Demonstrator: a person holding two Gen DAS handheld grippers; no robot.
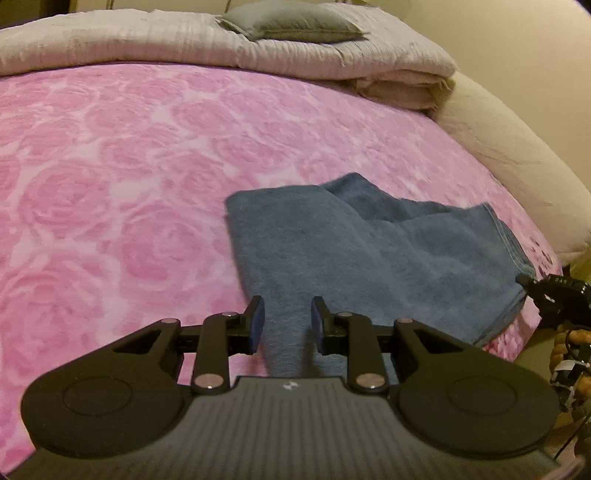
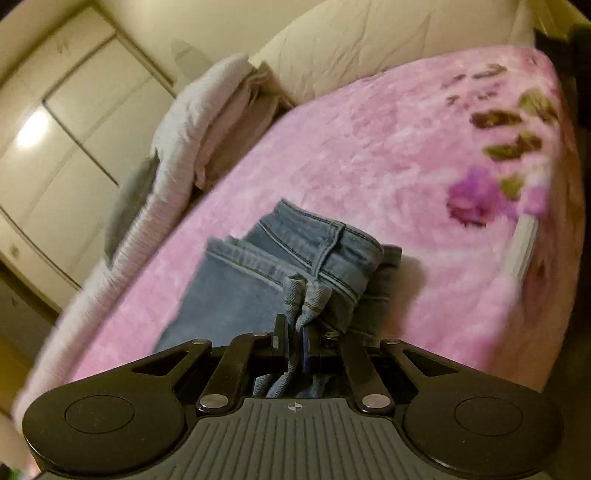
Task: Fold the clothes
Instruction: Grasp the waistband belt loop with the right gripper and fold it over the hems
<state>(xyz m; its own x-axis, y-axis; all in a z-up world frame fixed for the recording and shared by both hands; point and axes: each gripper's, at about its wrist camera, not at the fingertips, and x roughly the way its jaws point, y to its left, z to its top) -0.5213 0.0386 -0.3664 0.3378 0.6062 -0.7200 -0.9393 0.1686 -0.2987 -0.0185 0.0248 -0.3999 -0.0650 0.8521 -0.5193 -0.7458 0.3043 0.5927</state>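
Note:
A pair of blue jeans lies partly folded on the pink rose-patterned blanket. In the left wrist view my left gripper has a thick band of the denim filling the gap between its blue pads, which are shut on it. My right gripper pinches a bunched fold of the jeans near the seamed waistband, and denim hangs down behind its pads. The right gripper also shows at the jeans' right corner in the left wrist view.
A folded pale quilt with a grey pillow lies along the far side of the bed. A cream padded bed edge runs on the right. White wardrobe doors stand beyond the bed.

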